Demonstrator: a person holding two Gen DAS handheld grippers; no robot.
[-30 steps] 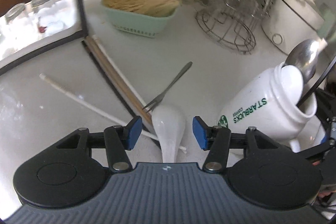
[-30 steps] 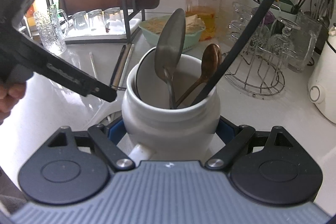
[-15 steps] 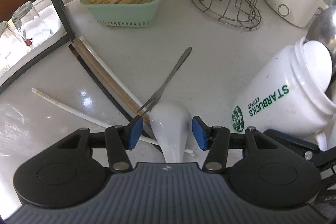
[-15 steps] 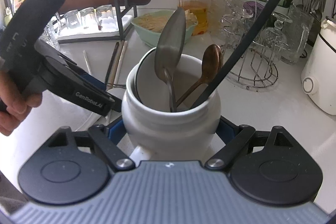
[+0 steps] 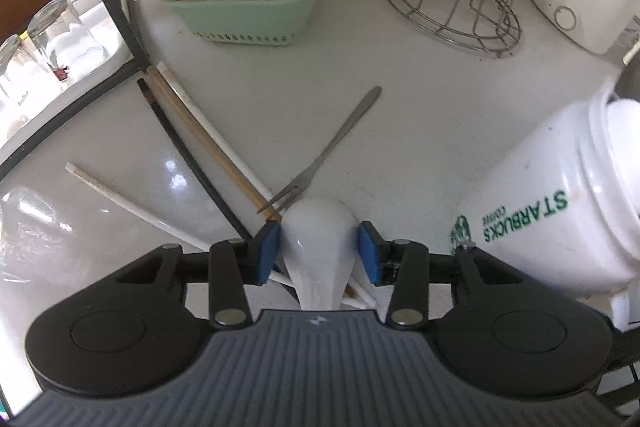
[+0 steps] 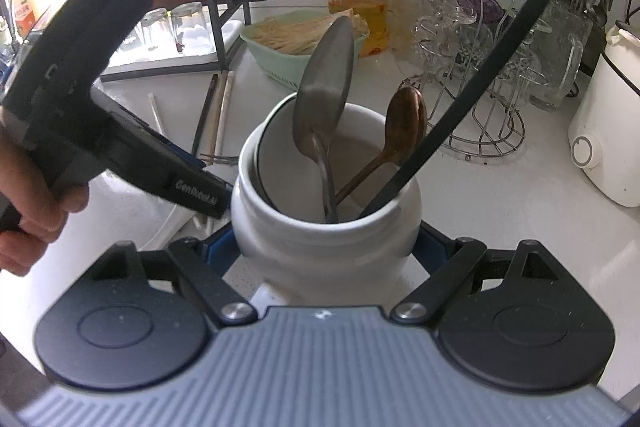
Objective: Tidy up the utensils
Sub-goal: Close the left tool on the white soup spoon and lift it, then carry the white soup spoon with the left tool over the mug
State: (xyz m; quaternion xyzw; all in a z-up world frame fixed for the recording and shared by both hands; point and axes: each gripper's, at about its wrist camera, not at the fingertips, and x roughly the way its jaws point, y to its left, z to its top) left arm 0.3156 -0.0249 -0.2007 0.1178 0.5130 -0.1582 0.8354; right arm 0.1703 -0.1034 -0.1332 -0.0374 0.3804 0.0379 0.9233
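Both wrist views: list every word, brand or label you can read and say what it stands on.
"STARBUCKS COFFEE", green letters beside a round green logo, on the white mug.
"GenRobot.AI", white letters on the side of the left gripper, seen in the right wrist view.
Red label on a yellow container at the far left: too small to read.

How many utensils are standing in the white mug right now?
4 in the white mug: white ladle at left, large metal spoon, copper spoon, black handle at right. Others may be hidden.
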